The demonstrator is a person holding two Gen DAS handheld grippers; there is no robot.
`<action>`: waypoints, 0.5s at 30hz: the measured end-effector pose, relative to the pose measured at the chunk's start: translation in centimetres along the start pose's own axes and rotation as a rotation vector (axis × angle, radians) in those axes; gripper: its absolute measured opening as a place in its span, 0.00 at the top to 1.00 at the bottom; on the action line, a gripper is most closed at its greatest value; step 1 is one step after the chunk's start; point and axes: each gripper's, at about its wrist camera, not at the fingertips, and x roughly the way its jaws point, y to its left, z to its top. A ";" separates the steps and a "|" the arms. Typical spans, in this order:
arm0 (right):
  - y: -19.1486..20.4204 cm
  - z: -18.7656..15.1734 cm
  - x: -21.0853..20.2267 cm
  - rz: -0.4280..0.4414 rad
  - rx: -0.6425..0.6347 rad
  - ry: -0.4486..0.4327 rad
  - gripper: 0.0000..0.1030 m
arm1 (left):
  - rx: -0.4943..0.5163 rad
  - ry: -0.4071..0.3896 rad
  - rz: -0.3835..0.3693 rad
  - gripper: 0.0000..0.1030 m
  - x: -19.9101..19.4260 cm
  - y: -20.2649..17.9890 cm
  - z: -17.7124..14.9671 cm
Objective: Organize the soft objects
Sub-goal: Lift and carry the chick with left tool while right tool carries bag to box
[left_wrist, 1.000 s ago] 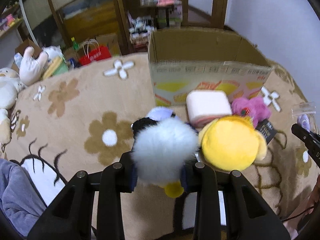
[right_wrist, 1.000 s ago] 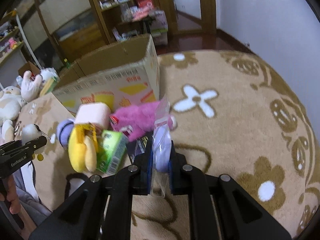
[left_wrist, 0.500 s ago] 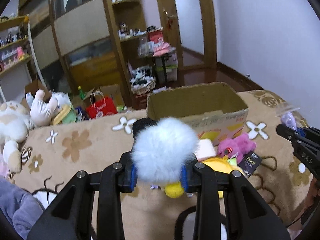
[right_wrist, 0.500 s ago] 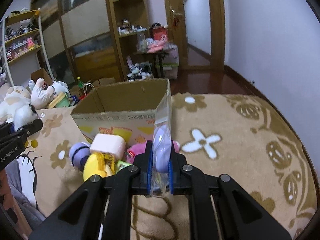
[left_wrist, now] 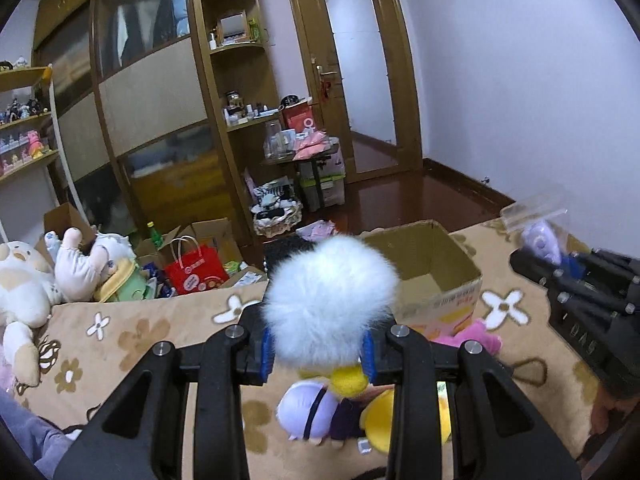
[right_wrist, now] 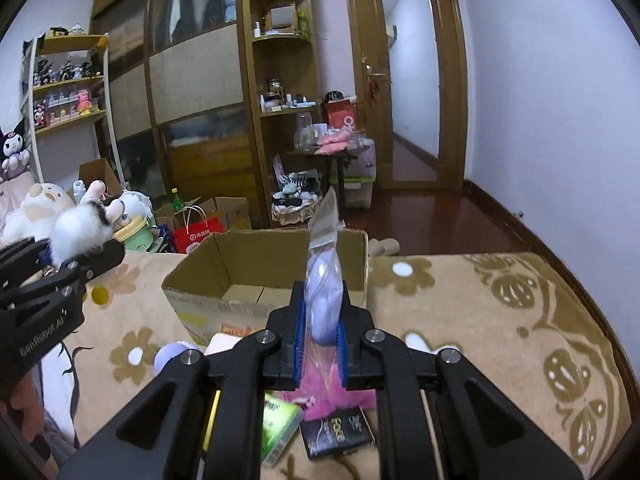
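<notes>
My left gripper (left_wrist: pixel 318 344) is shut on a white fluffy plush (left_wrist: pixel 328 300) with a yellow foot, held above the flowered blanket (left_wrist: pixel 132 344). My right gripper (right_wrist: pixel 322 336) is shut on a lilac soft toy in a clear bag (right_wrist: pixel 323 296). An open cardboard box (right_wrist: pixel 192 276) stands just beyond both grippers, its inside showing only bare bottom. Below the grippers, in front of the box, lie a lilac plush ball (left_wrist: pixel 308 412), a yellow plush (left_wrist: pixel 376 420) and a pink plush (right_wrist: pixel 332 398). The right gripper (left_wrist: pixel 520 258) shows at the right edge of the left wrist view.
A green packet (right_wrist: pixel 280 428) and a black packet (right_wrist: pixel 340 434) lie by the pink plush. Large plush toys (left_wrist: pixel 24 288) and a red bag (left_wrist: pixel 196 270) sit beyond the blanket's left edge. Shelves and a door stand at the back. A sleeve (left_wrist: pixel 32 440) is at bottom left.
Both grippers have risen and tipped upward with their toys still held. The box and the toys on the blanket have dropped lower in both views, and the box's inside now shows.
</notes>
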 end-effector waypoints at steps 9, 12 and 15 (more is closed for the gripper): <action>0.0 3.0 1.6 0.031 -0.005 -0.047 0.87 | -0.019 -0.034 0.003 0.69 0.9 1.3 3.8; -0.2 4.0 2.1 0.055 0.018 -0.068 0.87 | -0.024 -0.029 0.006 0.69 1.7 1.7 4.3; -0.2 4.8 2.8 0.059 0.021 -0.082 0.87 | -0.015 -0.016 0.011 0.69 3.1 1.8 4.3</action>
